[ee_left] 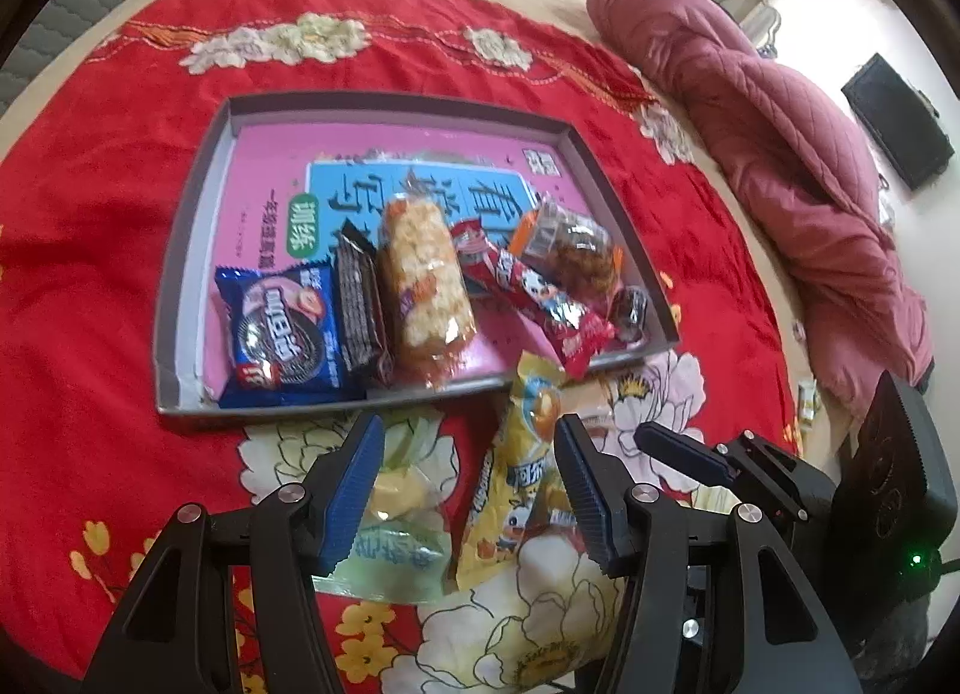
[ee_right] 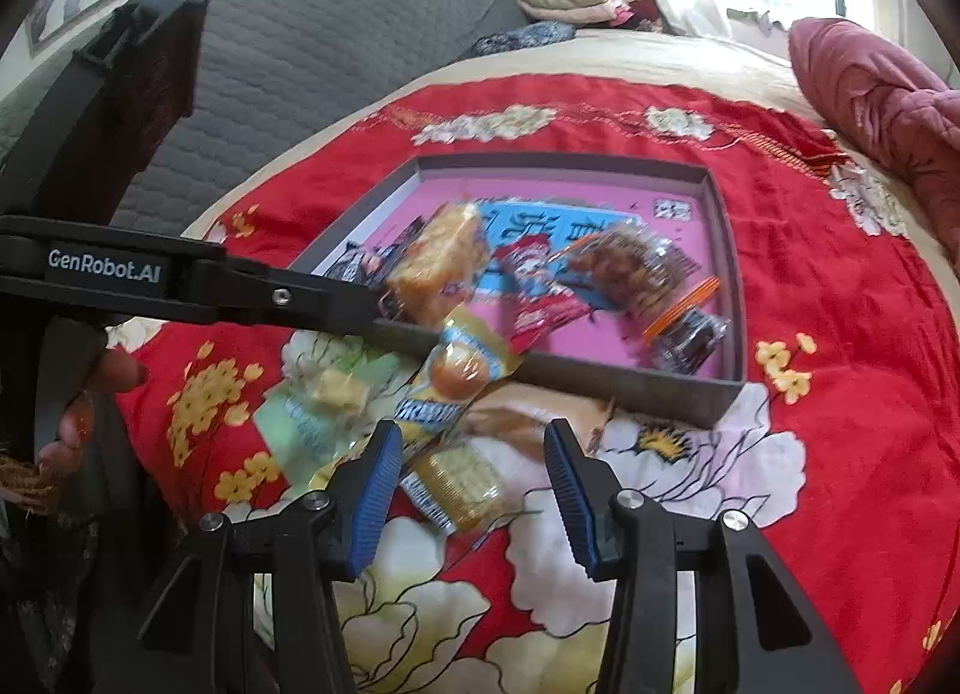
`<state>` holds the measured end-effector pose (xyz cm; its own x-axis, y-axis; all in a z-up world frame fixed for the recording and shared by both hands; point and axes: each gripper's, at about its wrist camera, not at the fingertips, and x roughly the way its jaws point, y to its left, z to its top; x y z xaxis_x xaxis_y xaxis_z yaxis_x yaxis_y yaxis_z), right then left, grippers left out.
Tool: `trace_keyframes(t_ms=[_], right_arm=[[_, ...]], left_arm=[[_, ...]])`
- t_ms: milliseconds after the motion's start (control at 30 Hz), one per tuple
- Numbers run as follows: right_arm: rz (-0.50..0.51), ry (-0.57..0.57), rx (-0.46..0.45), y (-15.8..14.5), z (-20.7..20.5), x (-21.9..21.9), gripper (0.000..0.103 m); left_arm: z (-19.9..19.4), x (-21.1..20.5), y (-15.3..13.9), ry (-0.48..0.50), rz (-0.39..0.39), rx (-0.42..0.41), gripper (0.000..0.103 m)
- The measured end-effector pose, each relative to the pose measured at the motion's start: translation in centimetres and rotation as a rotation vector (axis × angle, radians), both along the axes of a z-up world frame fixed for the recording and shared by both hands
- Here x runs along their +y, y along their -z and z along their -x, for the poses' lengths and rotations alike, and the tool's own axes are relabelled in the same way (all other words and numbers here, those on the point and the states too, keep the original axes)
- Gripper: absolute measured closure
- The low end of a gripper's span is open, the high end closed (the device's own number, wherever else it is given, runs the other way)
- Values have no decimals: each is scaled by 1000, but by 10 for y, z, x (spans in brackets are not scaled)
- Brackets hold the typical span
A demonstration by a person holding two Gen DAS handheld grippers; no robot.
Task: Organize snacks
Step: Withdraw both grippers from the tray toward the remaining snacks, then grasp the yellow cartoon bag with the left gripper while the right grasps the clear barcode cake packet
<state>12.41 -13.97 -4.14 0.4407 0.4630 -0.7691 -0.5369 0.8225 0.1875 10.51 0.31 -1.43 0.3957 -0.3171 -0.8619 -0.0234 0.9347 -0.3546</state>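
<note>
A grey box lid with a pink floor (ee_left: 198,250) lies on the red flowered cloth and holds several snacks: a blue cookie pack (ee_left: 282,328), a dark wafer (ee_left: 360,304), a rice cracker bar (ee_left: 426,286), a red stick pack (ee_left: 528,298) and a clear bag of brown snacks (ee_left: 576,250). My left gripper (ee_left: 468,490) is open just before the box's near wall, over a yellow snack pack (ee_left: 516,490) and a pale green packet (ee_left: 390,544). My right gripper (ee_right: 474,484) is open over the same yellow pack (ee_right: 456,394) and a small biscuit packet (ee_right: 462,484).
The red cloth (ee_left: 90,274) covers a beige bed. A folded pink quilt (ee_left: 780,165) lies at the right. A grey headboard (ee_right: 336,33) stands behind. The left gripper's arm (ee_right: 180,280) crosses the right wrist view at the left.
</note>
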Motion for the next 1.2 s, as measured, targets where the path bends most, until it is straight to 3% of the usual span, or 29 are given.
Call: trace_keyframes(t_ms=[467, 1200], right_arm=[[44, -71, 61, 16, 5, 13, 54], [54, -92, 112, 27, -1, 13, 54]], left_arm=[[-2, -11, 29, 45, 42, 89, 42], [-13, -29, 38, 108, 36, 101, 42]])
